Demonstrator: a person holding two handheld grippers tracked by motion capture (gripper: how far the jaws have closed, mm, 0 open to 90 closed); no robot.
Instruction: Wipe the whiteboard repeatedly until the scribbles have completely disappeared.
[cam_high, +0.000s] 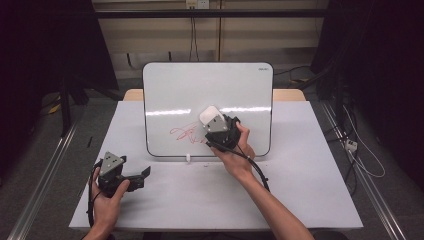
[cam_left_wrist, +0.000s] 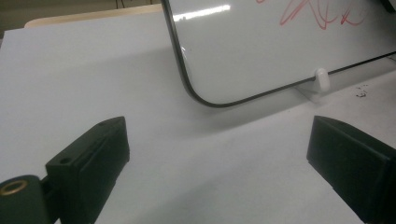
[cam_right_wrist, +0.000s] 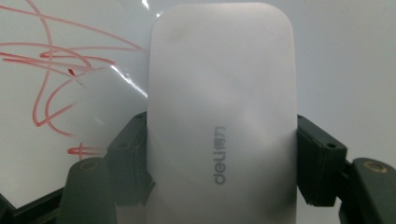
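On the desk: we see a whiteboard (cam_high: 207, 107) propped upright, red scribble (cam_high: 182, 133) low on its face.
Right gripper (cam_right_wrist: 223, 154): fingers clamped on a white eraser (cam_right_wrist: 223, 116) against the board.
Left gripper (cam_high: 131, 176): fingers wide apart over bare desk (cam_high: 210, 200), near the board's rounded lower corner.

White eraser (cam_right_wrist: 223, 116) against scribbled whiteboard (cam_high: 175, 95)

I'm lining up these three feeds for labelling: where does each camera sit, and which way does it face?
High view: above the person's side, looking forward and down on the table, whiteboard, both forearms and grippers.
Left gripper view: rides the left gripper, jaws wide apart, facing the whiteboard's lower corner.
Right gripper view: rides the right gripper, jaws clamping a white eraser at the board.
Shared: the red scribble appears in all three.
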